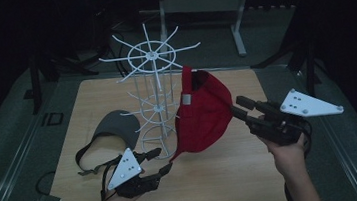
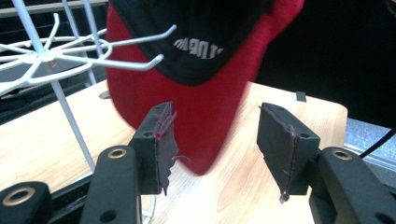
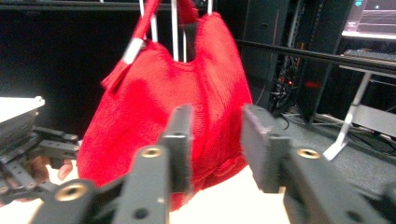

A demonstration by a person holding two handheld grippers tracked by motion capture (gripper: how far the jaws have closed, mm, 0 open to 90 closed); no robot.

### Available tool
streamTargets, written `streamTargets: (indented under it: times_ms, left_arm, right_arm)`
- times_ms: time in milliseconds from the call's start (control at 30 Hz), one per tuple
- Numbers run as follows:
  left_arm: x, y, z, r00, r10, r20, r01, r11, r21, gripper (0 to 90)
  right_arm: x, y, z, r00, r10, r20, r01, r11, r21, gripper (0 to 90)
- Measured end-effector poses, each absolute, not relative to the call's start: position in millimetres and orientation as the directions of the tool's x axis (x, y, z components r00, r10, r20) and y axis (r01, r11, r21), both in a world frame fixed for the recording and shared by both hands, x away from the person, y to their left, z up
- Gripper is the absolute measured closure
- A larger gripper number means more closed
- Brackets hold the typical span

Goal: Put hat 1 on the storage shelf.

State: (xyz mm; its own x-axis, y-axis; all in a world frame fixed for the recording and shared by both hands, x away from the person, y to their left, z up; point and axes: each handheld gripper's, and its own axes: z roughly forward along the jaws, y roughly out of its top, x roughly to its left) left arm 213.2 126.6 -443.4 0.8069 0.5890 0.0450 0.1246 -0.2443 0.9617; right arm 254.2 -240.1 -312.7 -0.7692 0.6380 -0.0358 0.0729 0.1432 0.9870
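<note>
Each black claw [image 1: 244,108] carries a grey three-cornered plate, brass-ringed screw holes, trailing cable

A grey cap [image 1: 114,129] lies on the wooden table [image 1: 214,177], left of the rack's foot. Behind the table stands a grey metal frame [image 1: 237,29] in the dark

Room dim; light falls mainly on the wooden table [image 1: 234,175]. Grey floor [image 1: 8,128] on both sides, dark beyond. Far behind stands a pale metal frame [image 1: 236,19] on legs. Right gripper view: dark racks [image 3: 280,46] with cables, a lit screen [image 3: 373,16] at top right.
</note>
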Motion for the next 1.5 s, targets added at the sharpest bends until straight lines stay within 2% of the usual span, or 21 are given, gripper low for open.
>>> streamTargets:
  times_ms: [167, 300, 567, 667, 733, 933, 1033, 1100, 1333, 1500]
  left_arm:
    - [213, 131, -447, 0.799, 0.599, 0.039, 0.139, -0.247, 0.959, 47.0]
    - [211, 136, -450, 0.793, 0.609, 0.033, 0.146, -0.243, 0.959, 47.0]
    - [207, 158, -460, 0.754, 0.656, 0.022, 0.179, -0.237, 0.955, 47.0]
    - [205, 167, -465, 0.733, 0.679, 0.028, 0.191, -0.245, 0.951, 47.0]
    - [204, 173, -470, 0.718, 0.695, 0.037, 0.198, -0.255, 0.947, 47.0]
    - [202, 196, -486, 0.655, 0.755, 0.022, 0.244, -0.239, 0.94, 47.1]
    - [200, 207, -492, 0.619, 0.785, 0.019, 0.258, -0.226, 0.939, 47.0]
    - [198, 216, -496, 0.59, 0.807, 0.027, 0.268, -0.227, 0.936, 47.1]
    - [192, 252, -510, 0.462, 0.887, 0.014, 0.333, -0.188, 0.924, 46.7]
    - [192, 272, -522, 0.36, 0.933, 0.003, 0.398, -0.157, 0.904, 40.2]
  right_arm:
    - [248, -252, -319, -0.758, 0.651, -0.044, 0.061, 0.139, 0.988, 48.0]
    - [251, -264, -327, -0.757, 0.653, -0.01, 0.096, 0.127, 0.987, 39.9]
    - [256, -288, -357, -0.702, 0.71, 0.053, 0.167, 0.092, 0.982, 30.2]
    - [260, -294, -373, -0.68, 0.731, 0.051, 0.201, 0.119, 0.972, 31.4]
    - [262, -297, -384, -0.672, 0.738, 0.057, 0.227, 0.133, 0.965, 29.1]
    - [268, -305, -419, -0.679, 0.73, 0.078, 0.307, 0.186, 0.933, 13.4]
    - [268, -308, -434, -0.661, 0.746, 0.079, 0.322, 0.186, 0.928, 13.6]
    - [268, -312, -445, -0.637, 0.77, 0.045, 0.313, 0.205, 0.927, 13.6]
    - [270, -332, -477, -0.61, 0.792, 0.024, 0.282, 0.189, 0.94, 14.0]
    - [273, -348, -500, -0.533, 0.846, -0.015, 0.307, 0.211, 0.928, 14.0]
